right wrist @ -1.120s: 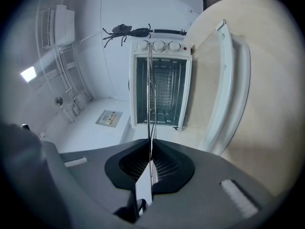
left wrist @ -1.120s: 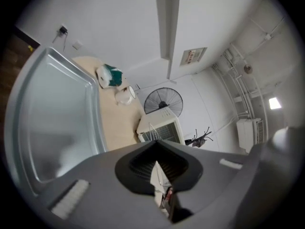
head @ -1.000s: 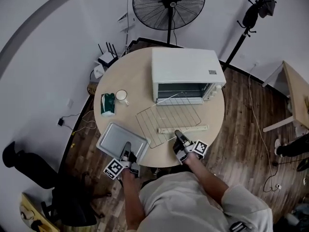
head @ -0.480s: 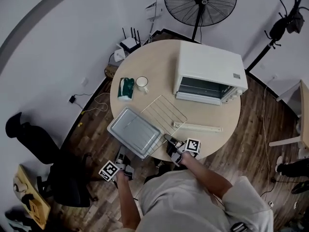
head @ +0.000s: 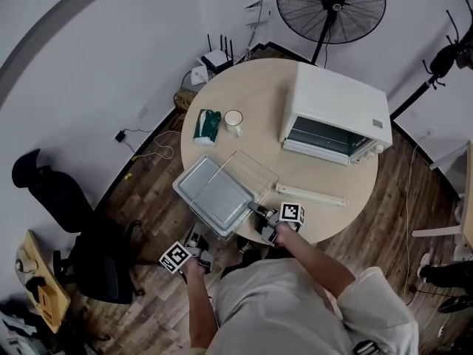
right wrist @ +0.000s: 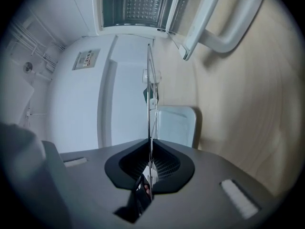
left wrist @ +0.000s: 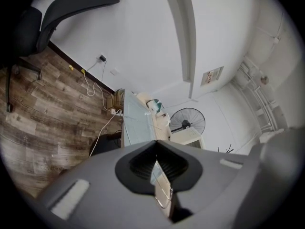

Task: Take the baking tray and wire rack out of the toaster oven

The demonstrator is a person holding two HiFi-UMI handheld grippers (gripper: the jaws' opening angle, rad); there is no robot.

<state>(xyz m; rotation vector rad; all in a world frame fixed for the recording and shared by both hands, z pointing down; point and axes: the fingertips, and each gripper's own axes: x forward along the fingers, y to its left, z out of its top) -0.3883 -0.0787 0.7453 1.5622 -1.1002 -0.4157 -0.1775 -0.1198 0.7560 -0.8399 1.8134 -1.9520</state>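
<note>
The grey baking tray (head: 216, 197) hangs partly over the round table's (head: 259, 95) near-left edge and overlaps the wire rack (head: 251, 167) behind it. My left gripper (head: 197, 239) is below that edge, shut on the tray's near rim; in the left gripper view the tray (left wrist: 136, 123) runs away from the jaws. At the rack's near corner my right gripper (head: 260, 217) is shut on the rack. The rack (right wrist: 149, 94) shows edge-on as a thin line in the right gripper view, with the tray (right wrist: 176, 125) beyond. The white toaster oven (head: 336, 102) stands at the far right, its door (head: 314, 195) folded down.
A green tissue pack (head: 206, 126) and a white mug (head: 233, 119) sit on the table's left side. A standing fan (head: 330, 6) is behind the table. A black office chair (head: 44, 191) and cables lie on the wooden floor to the left.
The tray and rack have come together: the tray, first beside the rack at the table's front left, now overlaps it. The rack has swung away from the oven. Both grippers kept their hold.
</note>
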